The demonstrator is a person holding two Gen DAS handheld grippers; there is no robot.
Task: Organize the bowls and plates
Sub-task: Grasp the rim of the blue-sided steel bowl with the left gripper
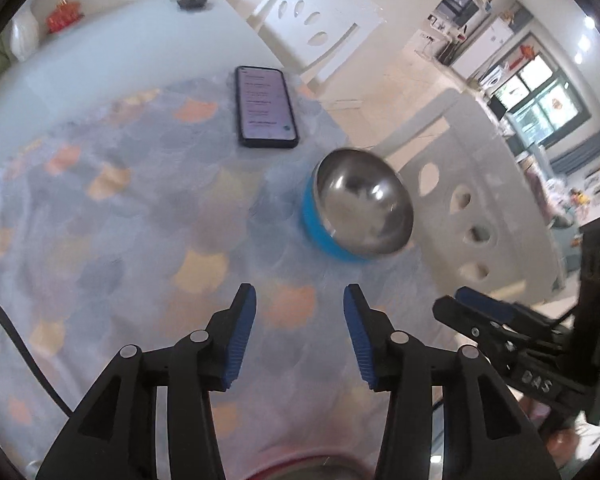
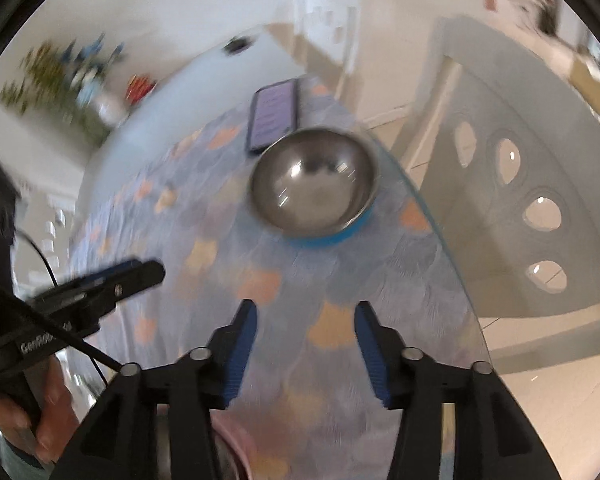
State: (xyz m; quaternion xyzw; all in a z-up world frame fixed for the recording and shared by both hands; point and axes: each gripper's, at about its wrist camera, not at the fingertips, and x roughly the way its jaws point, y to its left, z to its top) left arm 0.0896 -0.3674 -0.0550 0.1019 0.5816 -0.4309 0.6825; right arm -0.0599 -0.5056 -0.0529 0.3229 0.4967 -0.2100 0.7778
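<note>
White raised letters reading "DAS" stand on the black body of the right claw (image 1: 480,300), seen from the left wrist view. On the black body of the left claw (image 2: 140,272), seen from the right wrist view, white lettering begins "GenRob" and the rest is hidden. The phone (image 1: 266,106) on the worktop shows lines of text, too blurred to read.

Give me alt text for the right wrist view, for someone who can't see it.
A steel bowl with a blue base sits near the edge of a table with a patterned cloth, ahead of the open, empty right tongs. A phone lies just behind the bowl, its screen lit. The left tongs reach in from the left, and a white chair stands to the right.
</note>
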